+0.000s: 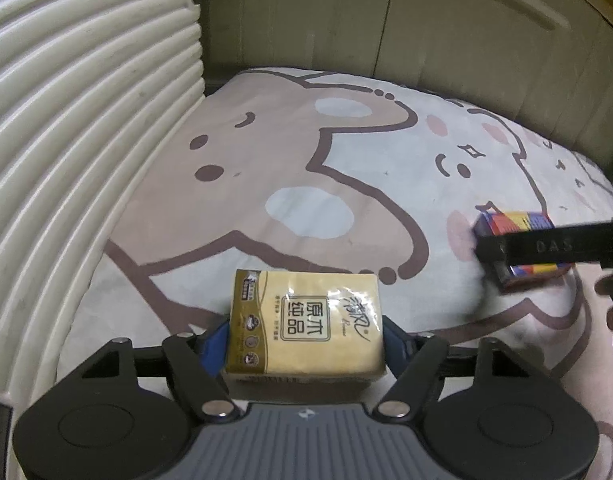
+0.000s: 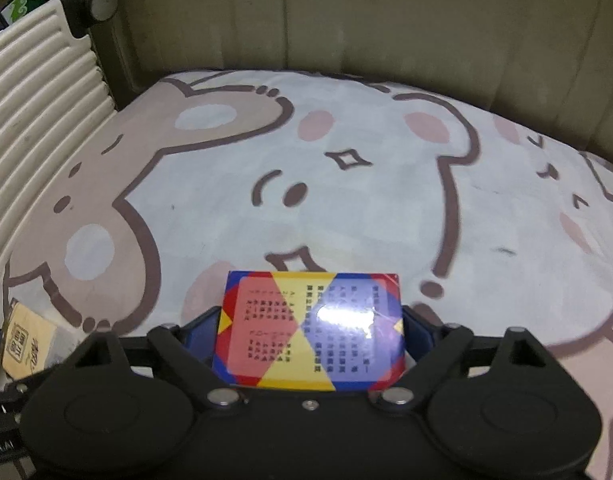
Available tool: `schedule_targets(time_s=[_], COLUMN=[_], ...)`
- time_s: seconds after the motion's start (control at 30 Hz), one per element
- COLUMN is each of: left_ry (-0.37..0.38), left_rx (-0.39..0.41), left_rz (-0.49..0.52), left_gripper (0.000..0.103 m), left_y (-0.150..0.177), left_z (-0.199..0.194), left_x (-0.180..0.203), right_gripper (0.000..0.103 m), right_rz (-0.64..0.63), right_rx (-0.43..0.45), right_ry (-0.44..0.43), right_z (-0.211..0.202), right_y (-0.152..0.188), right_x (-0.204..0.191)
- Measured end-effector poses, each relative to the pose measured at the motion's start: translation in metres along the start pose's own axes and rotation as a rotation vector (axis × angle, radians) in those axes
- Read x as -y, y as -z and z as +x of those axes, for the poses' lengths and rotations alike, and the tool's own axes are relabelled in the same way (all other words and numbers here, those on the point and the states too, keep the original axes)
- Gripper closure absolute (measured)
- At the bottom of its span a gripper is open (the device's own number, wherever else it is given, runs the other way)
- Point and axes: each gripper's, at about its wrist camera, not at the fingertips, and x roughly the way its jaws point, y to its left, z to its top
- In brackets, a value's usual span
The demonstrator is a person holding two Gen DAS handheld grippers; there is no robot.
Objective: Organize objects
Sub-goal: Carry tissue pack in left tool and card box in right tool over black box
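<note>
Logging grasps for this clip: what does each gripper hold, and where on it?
Left gripper clamps the tissue pack by its two short sides. Right gripper clamps the colourful box by its two short ends.

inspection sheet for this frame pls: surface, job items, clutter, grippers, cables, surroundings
Surface: bed sheet with cartoon bear print, bare across the middle.
Job's things: yellow tissue pack held by the left gripper; multicoloured box held by the right gripper. Both appear lifted off the sheet, though contact cannot be ruled out.
Clutter: nothing seen.
Grippers: both shut on their items, blue pads against the sides.
Cables: nothing seen.
Surroundings: ribbed cream panel on the left, beige padded headboard behind.
</note>
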Motion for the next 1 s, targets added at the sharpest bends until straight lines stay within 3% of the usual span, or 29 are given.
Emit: schedule_targets(time_s=[0.23, 1.0], left_ry=[0.019, 0.126], left_rx=[0.015, 0.109], left_rz=[-0.039, 0.001], left_gripper=[0.029, 0.029], left_y=[0.007, 0.04], left_z=[-0.021, -0.129], left_x=[0.003, 0.052], right_gripper=[0.013, 0.013], right_rz=[-0.02, -0.007], right_rx=[0.003, 0.176], right_ry=[-0.029, 0.006], right_z=[-0.032, -0.185], right_y=[0.024, 0.085], right_x=[0.01, 0.042])
